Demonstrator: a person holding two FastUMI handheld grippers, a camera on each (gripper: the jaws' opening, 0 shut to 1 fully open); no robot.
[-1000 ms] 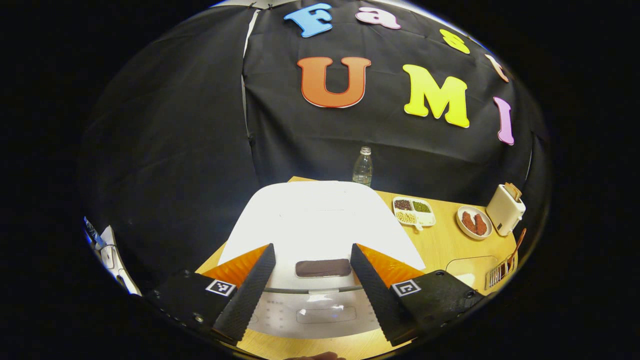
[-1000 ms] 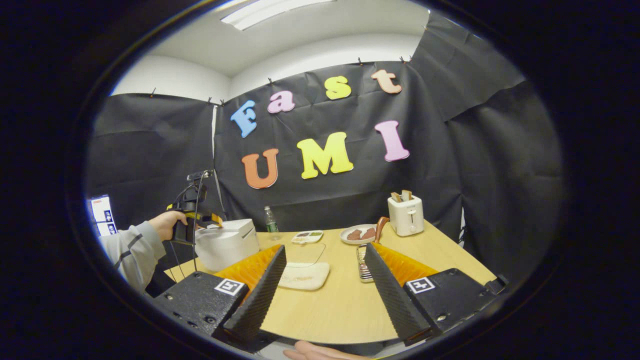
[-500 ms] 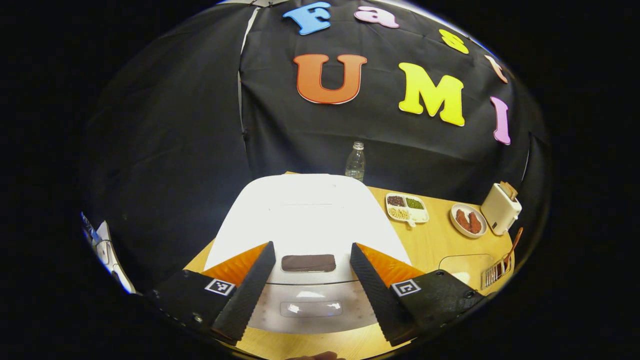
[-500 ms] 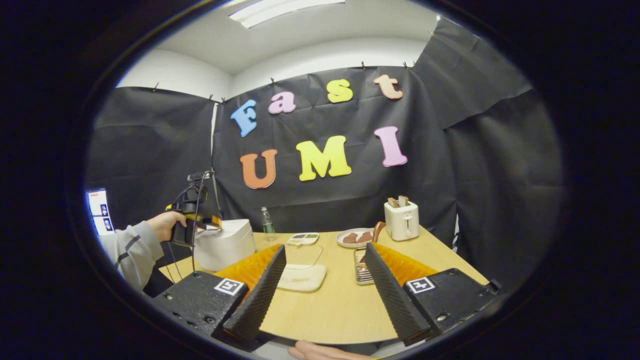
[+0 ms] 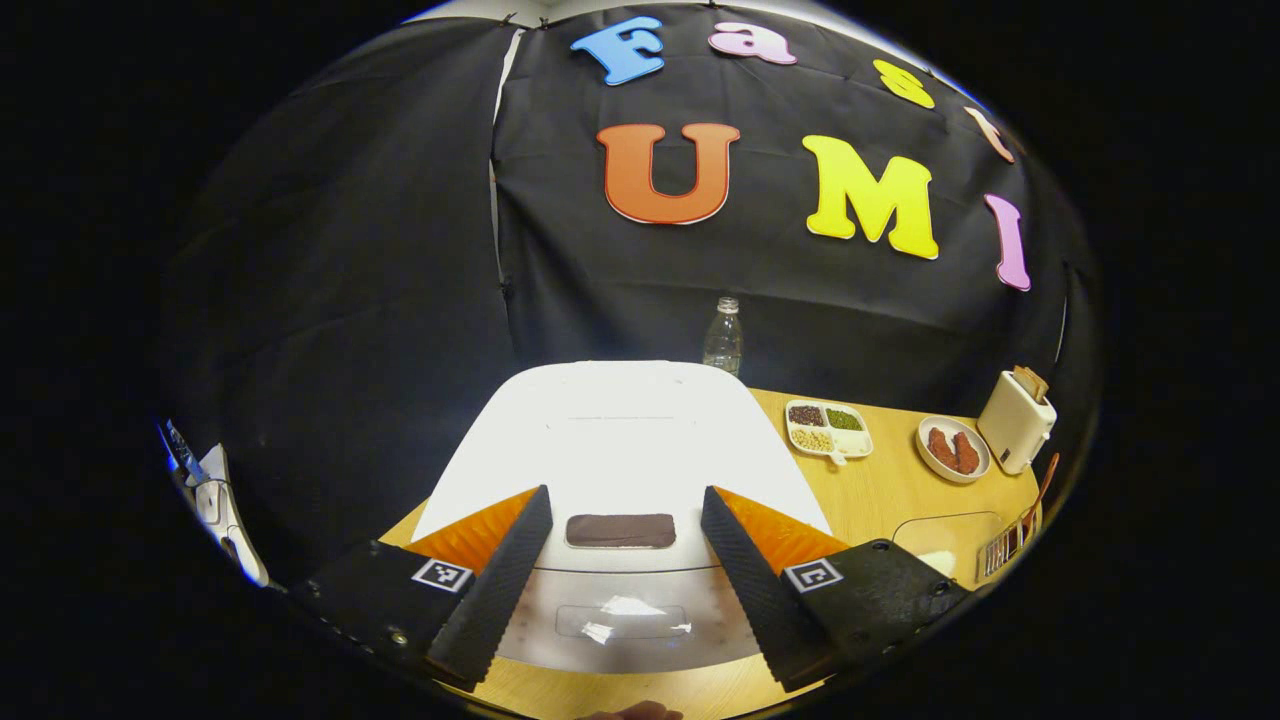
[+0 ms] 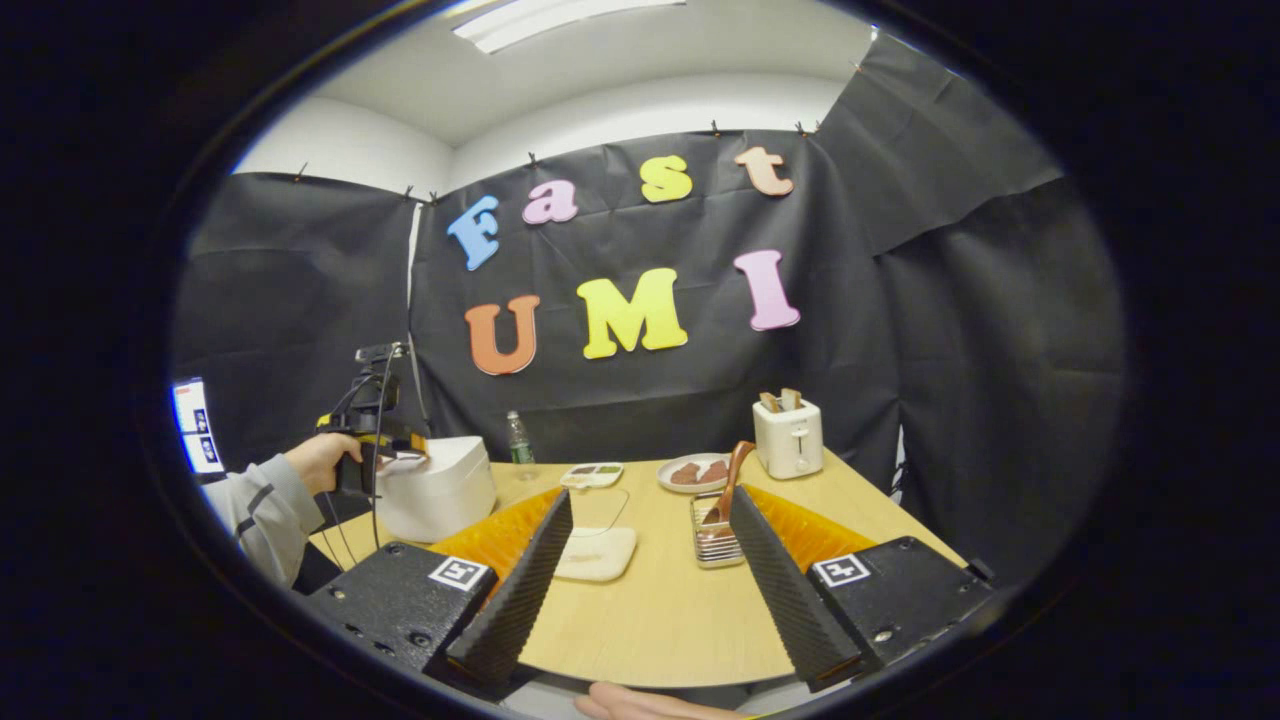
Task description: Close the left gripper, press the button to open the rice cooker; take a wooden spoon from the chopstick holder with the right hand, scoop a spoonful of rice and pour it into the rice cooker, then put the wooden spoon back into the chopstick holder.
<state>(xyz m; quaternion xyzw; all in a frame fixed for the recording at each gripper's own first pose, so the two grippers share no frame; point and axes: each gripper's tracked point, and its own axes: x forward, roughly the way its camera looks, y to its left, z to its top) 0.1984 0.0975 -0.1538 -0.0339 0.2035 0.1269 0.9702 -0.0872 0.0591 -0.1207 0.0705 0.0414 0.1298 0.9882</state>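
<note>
Rice cooker (image 5: 620, 440) sits lid-down on the counter (image 5: 880, 490) in the left gripper view, its dark button (image 5: 620, 530) framed between the left gripper (image 5: 620, 580) jaws, which stand apart; bring them together first, then press squarely. In the right gripper view, the right gripper (image 6: 650, 590) jaws gape, well short of the wooden spoon (image 6: 728, 485) in the chopstick holder (image 6: 716, 545).

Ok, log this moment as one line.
stage: pre-press | left gripper: open, over rice cooker button | right gripper: open, empty | lid: shut | wooden spoon: in holder
</note>
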